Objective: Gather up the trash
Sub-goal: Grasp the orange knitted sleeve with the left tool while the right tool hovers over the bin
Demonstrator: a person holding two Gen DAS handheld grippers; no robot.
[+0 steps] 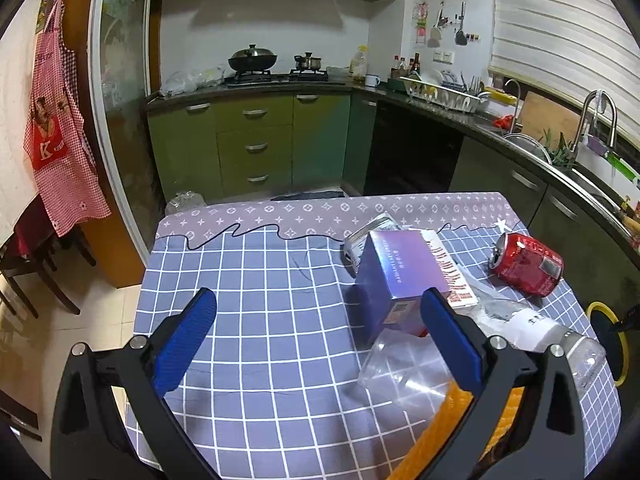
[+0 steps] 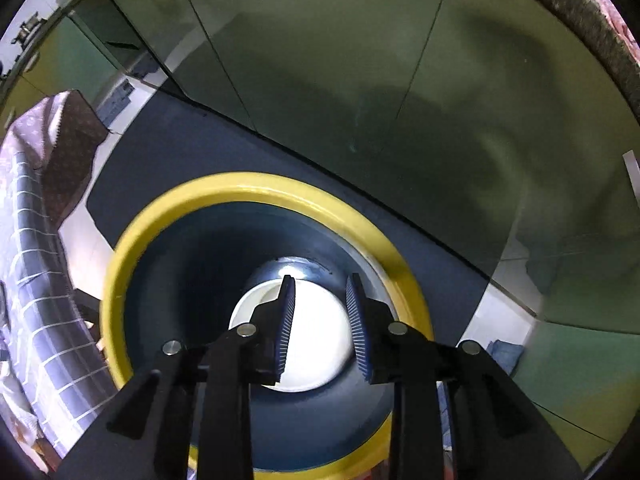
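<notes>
On the blue checked tablecloth (image 1: 260, 280) lies a heap of trash: a purple box (image 1: 396, 276), a crushed red can (image 1: 528, 264), a clear bottle (image 1: 536, 328) on its side, a clear plastic cup (image 1: 404, 364), a silver packet (image 1: 360, 236) and something orange and textured (image 1: 452, 416). My left gripper (image 1: 320, 316) hovers open over the cloth, its right finger just in front of the box and cup, holding nothing. My right gripper (image 2: 320, 284) points down into a yellow-rimmed bin (image 2: 168, 216). Its pads stand slightly apart and grip nothing. A white cup-like thing (image 2: 316, 340) lies deep inside the bin.
The bin's yellow rim (image 1: 600, 305) shows beside the table's right edge. Green cabinets (image 1: 256, 148), a stove and a sink counter (image 1: 520, 140) ring the room. Dark chairs (image 1: 36, 264) stand at the left. The tablecloth (image 2: 32, 240) hangs beside the bin, with cabinet doors (image 2: 360, 80) behind it.
</notes>
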